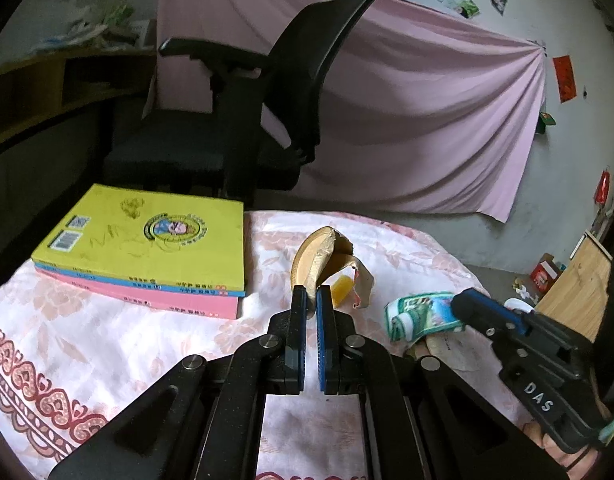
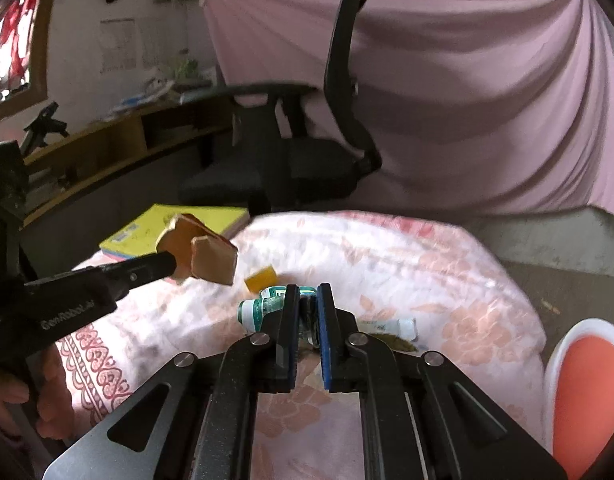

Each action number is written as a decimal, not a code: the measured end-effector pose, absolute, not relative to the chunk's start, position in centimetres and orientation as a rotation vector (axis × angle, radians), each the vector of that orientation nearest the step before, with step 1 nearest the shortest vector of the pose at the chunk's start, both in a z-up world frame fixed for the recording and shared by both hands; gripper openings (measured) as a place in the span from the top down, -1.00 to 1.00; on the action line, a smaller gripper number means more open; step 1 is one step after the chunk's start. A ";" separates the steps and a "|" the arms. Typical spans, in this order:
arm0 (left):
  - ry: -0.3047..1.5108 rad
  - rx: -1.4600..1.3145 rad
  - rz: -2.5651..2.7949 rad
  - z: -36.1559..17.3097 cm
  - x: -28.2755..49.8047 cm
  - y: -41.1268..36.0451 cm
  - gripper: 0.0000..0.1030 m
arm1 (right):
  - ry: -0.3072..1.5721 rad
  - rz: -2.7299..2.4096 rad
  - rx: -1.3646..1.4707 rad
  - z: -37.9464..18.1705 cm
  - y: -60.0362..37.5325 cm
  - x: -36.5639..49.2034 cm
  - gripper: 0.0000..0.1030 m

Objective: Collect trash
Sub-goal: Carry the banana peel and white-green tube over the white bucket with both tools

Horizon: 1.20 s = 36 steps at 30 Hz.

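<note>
My left gripper (image 1: pixel 311 294) is shut on a torn piece of brown cardboard (image 1: pixel 323 258) and holds it above the floral tablecloth (image 1: pixel 119 344); the cardboard also shows in the right wrist view (image 2: pixel 205 254). My right gripper (image 2: pixel 307 294) is shut on a crumpled green and white wrapper (image 2: pixel 263 306), which shows in the left wrist view (image 1: pixel 421 314) too. A small yellow scrap (image 2: pixel 261 279) lies on the cloth between them. A small white scrap (image 2: pixel 393 326) and a dark bit lie right of the right gripper.
A stack of books with a yellow one on top (image 1: pixel 147 248) lies at the table's left. A black office chair (image 1: pixel 247 128) stands behind the table before a pink curtain (image 1: pixel 427 120). An orange and white stool (image 2: pixel 587 392) stands at the right.
</note>
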<state>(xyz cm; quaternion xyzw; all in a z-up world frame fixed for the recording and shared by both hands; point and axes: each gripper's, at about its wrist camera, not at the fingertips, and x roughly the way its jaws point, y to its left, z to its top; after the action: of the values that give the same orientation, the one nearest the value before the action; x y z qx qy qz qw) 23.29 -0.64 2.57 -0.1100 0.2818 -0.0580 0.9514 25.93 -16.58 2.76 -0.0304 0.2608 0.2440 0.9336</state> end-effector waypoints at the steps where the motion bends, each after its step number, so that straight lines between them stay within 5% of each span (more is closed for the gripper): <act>1: 0.561 -0.214 -0.119 2.7 23.1 -0.8 0.95 | 0.510 0.491 -0.061 3.0 -16.7 25.6 0.87; 20: 0.256 -0.111 -0.264 7.5 17.7 -7.6 0.95 | 0.027 0.289 0.057 8.6 -24.4 18.4 0.87; 36: 0.302 -0.008 -0.489 9.2 18.1 -21.9 0.95 | 0.006 0.036 0.200 8.8 -36.5 16.2 0.87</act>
<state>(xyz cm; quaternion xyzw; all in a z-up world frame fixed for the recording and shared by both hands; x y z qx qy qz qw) 18.09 -21.86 9.19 -0.0039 0.1491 -0.2413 0.9589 16.17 -36.55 8.79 0.0997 0.0032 0.0182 0.9949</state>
